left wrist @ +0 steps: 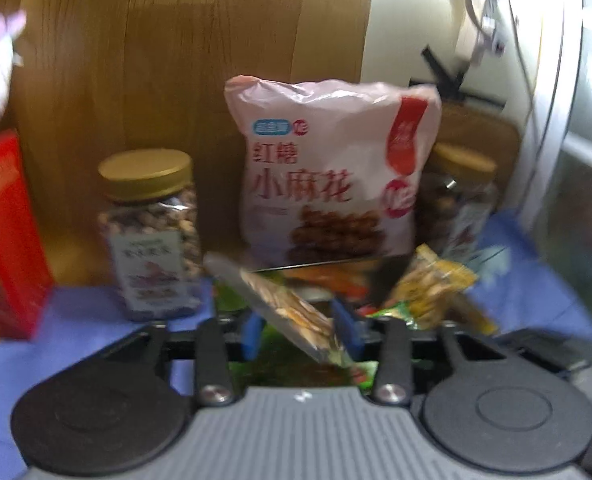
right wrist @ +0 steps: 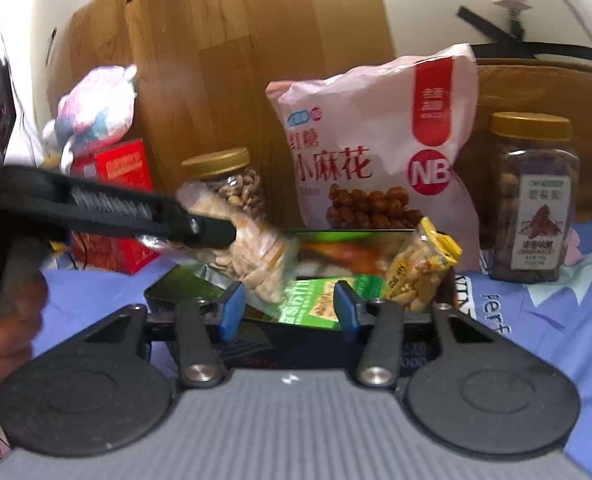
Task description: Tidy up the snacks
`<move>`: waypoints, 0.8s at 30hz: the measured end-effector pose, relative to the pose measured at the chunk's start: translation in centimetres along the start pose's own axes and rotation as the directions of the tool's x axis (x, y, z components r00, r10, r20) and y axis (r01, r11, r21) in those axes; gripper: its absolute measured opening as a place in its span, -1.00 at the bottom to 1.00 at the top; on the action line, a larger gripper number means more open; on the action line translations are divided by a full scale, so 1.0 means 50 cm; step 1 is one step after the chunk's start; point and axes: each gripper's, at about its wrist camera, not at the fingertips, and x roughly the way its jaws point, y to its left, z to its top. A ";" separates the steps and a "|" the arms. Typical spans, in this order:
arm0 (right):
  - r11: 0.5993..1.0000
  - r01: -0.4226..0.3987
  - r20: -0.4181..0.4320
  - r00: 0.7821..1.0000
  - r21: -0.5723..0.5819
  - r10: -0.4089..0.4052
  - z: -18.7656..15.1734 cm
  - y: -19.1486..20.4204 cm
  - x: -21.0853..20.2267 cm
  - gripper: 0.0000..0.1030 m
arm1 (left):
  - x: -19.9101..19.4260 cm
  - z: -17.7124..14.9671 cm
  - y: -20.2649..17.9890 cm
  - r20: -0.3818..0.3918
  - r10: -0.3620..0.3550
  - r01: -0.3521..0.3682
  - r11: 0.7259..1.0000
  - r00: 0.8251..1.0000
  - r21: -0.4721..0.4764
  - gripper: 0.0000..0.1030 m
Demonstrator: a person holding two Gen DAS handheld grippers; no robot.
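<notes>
My left gripper [left wrist: 302, 330] is shut on a clear packet of pale nuts [left wrist: 291, 312] and holds it tilted above an open box of snack packets [left wrist: 328, 276]. In the right wrist view the left gripper [right wrist: 215, 232] reaches in from the left with that packet [right wrist: 251, 256] over the box [right wrist: 167, 292]. My right gripper [right wrist: 287, 312] is open and empty, just in front of the box, above a green packet [right wrist: 316, 304]. A yellow-topped nut packet [right wrist: 420, 268] stands in the box's right side.
A large pink snack bag [right wrist: 380, 152] leans on the wooden board behind the box. Gold-lidded nut jars stand left [right wrist: 231, 180] and right [right wrist: 536, 200]. A red carton [right wrist: 115, 204] with a plush toy [right wrist: 95, 108] sits left. Blue cloth [right wrist: 556, 312] covers the table.
</notes>
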 end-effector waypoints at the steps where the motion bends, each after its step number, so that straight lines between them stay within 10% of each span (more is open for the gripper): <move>1: 1.000 0.004 0.004 1.000 0.012 -0.004 0.000 -0.001 -0.007 0.00 | -0.001 -0.004 -0.006 0.000 0.022 -0.022 0.999 1.000 0.028 -0.17; 11: 0.990 -0.006 0.036 0.999 0.140 0.001 -0.031 0.001 -0.103 0.01 | -0.026 -0.032 -0.038 -0.028 0.166 -0.158 0.969 0.986 0.189 0.14; 24: 0.972 -0.028 0.034 0.999 0.235 0.021 -0.063 -0.009 -0.155 0.06 | -0.007 -0.021 -0.089 -0.038 0.107 -0.092 0.955 0.994 0.282 0.16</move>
